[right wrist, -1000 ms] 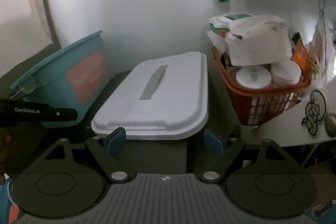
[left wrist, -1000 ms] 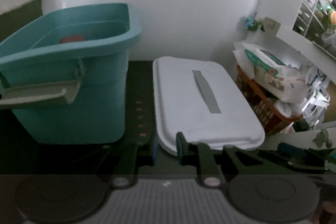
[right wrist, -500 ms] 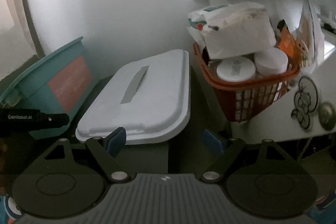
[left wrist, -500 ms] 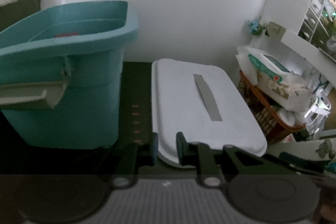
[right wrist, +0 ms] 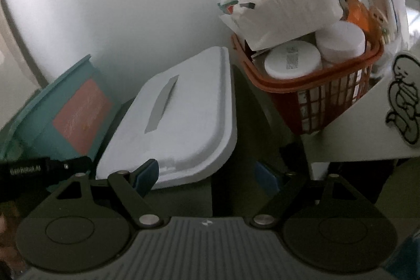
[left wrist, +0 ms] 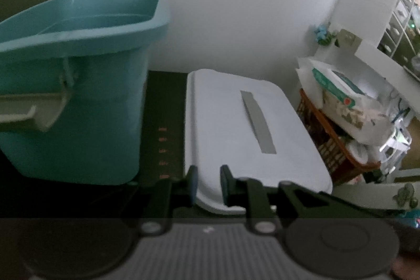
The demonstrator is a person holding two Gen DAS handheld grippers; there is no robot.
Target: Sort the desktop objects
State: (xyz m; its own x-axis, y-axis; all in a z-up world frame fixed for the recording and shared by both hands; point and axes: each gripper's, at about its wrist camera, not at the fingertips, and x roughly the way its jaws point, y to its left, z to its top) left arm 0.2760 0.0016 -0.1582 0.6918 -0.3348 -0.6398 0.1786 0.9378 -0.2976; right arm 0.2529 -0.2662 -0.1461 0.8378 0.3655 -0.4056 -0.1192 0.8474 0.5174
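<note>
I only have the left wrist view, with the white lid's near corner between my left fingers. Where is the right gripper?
Observer: The right gripper is open, facing the near edge of the white lid and gripping nothing.
Operator: What is in the orange basket? I see only a packet on top.
Observer: Two white jars sit inside the orange basket, below the packet.
Operator: Any marking on the teal bin?
Observer: A pink label is on the side of the teal bin.
</note>
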